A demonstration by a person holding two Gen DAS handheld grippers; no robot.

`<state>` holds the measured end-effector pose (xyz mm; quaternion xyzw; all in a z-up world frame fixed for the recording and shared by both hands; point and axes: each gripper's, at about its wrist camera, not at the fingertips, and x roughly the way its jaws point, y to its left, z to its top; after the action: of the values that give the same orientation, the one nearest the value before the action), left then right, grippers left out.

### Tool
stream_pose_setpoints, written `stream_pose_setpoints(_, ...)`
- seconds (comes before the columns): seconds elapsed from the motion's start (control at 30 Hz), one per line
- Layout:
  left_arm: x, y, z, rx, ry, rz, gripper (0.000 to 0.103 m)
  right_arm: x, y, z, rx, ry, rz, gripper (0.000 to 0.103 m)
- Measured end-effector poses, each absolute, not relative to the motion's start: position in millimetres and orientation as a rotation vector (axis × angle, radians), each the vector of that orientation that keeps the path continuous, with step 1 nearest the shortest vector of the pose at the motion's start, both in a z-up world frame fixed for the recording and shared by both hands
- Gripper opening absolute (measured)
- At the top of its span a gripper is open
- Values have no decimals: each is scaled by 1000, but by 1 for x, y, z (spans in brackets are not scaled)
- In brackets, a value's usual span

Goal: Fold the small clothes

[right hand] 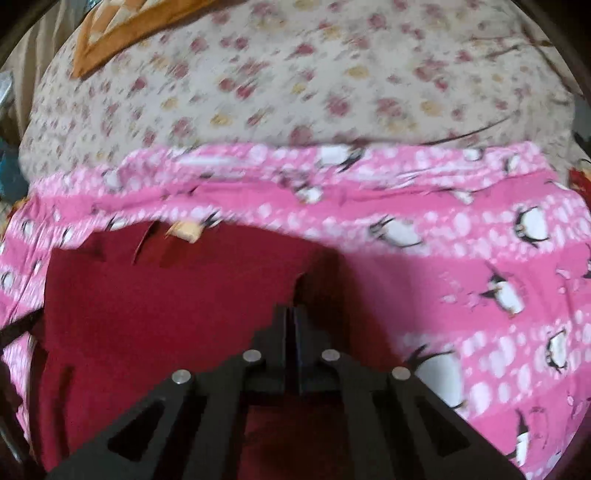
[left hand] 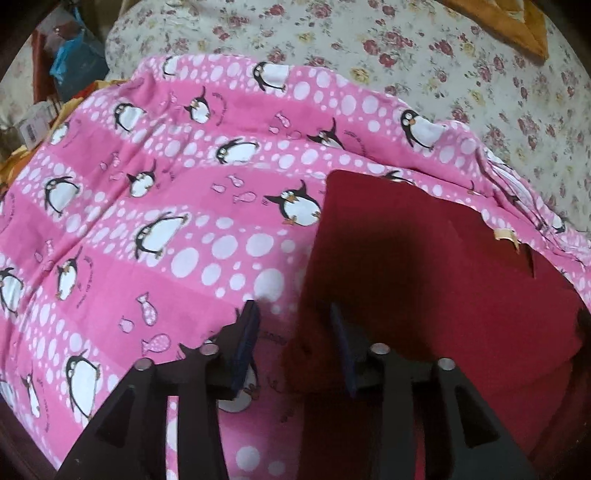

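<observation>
Red garment (right hand: pixel 155 310) on penguin cloth (left hand: pixel 155 206); right claw (right hand: pixel 294 314) pinching it, left claw (left hand: pixel 293 314) released.

A bed takes up almost everything in view, covered by a cream floral bedsheet (left hand: pixel 424 55) printed with red and yellow roses, and over its near part lies a pink penguin-print sheet (left hand: pixel 166 206) with white dots. At the far end of the bed sits an orange and cream cloth (left hand: pixel 517 26), seen in the right wrist view at upper left (right hand: pixel 122 40). Off the bed's left edge, in dim light, there is clutter including a blue plastic bag (left hand: pixel 75 61).
</observation>
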<state>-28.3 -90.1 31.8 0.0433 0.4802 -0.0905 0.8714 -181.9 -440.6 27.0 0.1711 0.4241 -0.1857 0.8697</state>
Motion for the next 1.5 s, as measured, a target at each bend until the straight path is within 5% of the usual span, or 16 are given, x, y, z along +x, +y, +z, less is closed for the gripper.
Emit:
stream_pose_setpoints(0.17, -32, -84, 42, 42, 976, -198, 22, -187, -445, 21, 406, 910, -371, 5)
stream_pose_setpoints(0.33, -34, -84, 58, -28, 915, -238, 22, -202, -438, 50, 497, 850, -317, 32)
stream_pose_setpoints(0.8, -33, -109, 35, 139, 972, -216, 23, -154, -386, 18, 373, 998, -209, 35)
stream_pose_setpoints(1.23, -56, -105, 54, 127, 932, -257, 23, -258, -385, 70, 430, 947, -87, 50)
stream_pose_setpoints(1.5, -85, -96, 68, 128, 896, -334, 23, -318, -354, 56, 464, 1031, 39, 51)
